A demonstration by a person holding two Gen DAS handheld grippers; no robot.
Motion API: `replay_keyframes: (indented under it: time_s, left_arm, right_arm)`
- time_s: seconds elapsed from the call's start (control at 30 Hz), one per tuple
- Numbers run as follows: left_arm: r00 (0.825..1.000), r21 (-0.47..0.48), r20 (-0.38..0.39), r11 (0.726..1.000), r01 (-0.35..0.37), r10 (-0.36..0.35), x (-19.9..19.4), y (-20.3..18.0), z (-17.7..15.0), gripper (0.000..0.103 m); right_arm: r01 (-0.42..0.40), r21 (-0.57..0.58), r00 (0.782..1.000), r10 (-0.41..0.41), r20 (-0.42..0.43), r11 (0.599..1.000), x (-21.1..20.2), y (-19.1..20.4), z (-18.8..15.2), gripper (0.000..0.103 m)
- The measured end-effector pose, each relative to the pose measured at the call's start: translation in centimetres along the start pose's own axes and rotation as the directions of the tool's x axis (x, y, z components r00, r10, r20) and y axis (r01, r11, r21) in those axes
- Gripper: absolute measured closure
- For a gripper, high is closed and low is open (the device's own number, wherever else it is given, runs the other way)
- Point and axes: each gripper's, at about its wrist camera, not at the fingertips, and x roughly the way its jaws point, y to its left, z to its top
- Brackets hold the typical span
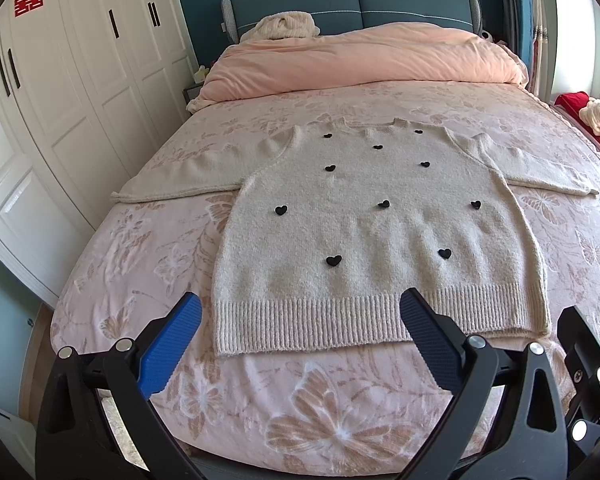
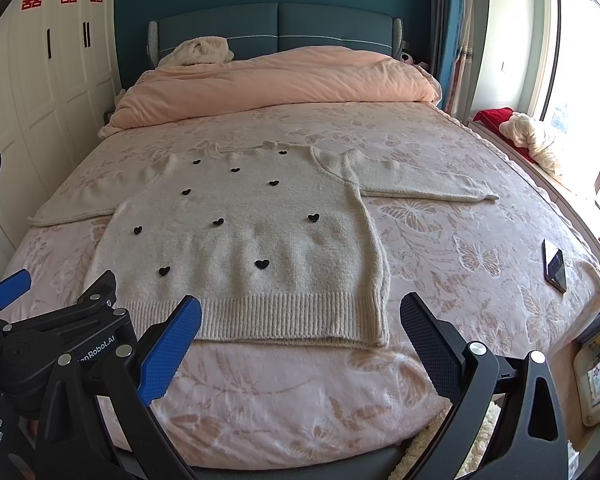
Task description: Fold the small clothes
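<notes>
A cream knit sweater (image 1: 364, 232) with small black hearts lies flat, front up, on the pink floral bed (image 1: 260, 400), both sleeves spread sideways and its ribbed hem nearest me. It also shows in the right wrist view (image 2: 240, 240). My left gripper (image 1: 300, 320) is open and empty, held above the foot of the bed just before the hem. My right gripper (image 2: 300, 320) is open and empty, held near the hem's right corner. The left gripper's body (image 2: 60, 344) shows at the left of the right wrist view.
A peach duvet (image 1: 360, 64) is bunched at the headboard with a cream garment (image 1: 286, 26) on it. A white wardrobe (image 1: 60, 100) stands on the left. A phone (image 2: 555, 266) lies on the bed's right edge. A red and cream bundle (image 2: 516, 132) sits by the window.
</notes>
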Motion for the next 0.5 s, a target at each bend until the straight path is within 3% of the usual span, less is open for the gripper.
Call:
replay_keyframes:
  time_s: [0.5]
  left_arm:
    - [1.0,-0.001,-0.001,1.0,0.0,0.0,0.05,0.01,-0.1,0.006]
  right_arm:
    - [-0.001,0.001,1.0,0.001,-0.002,1.0,0.06,-0.02,-0.04,0.005]
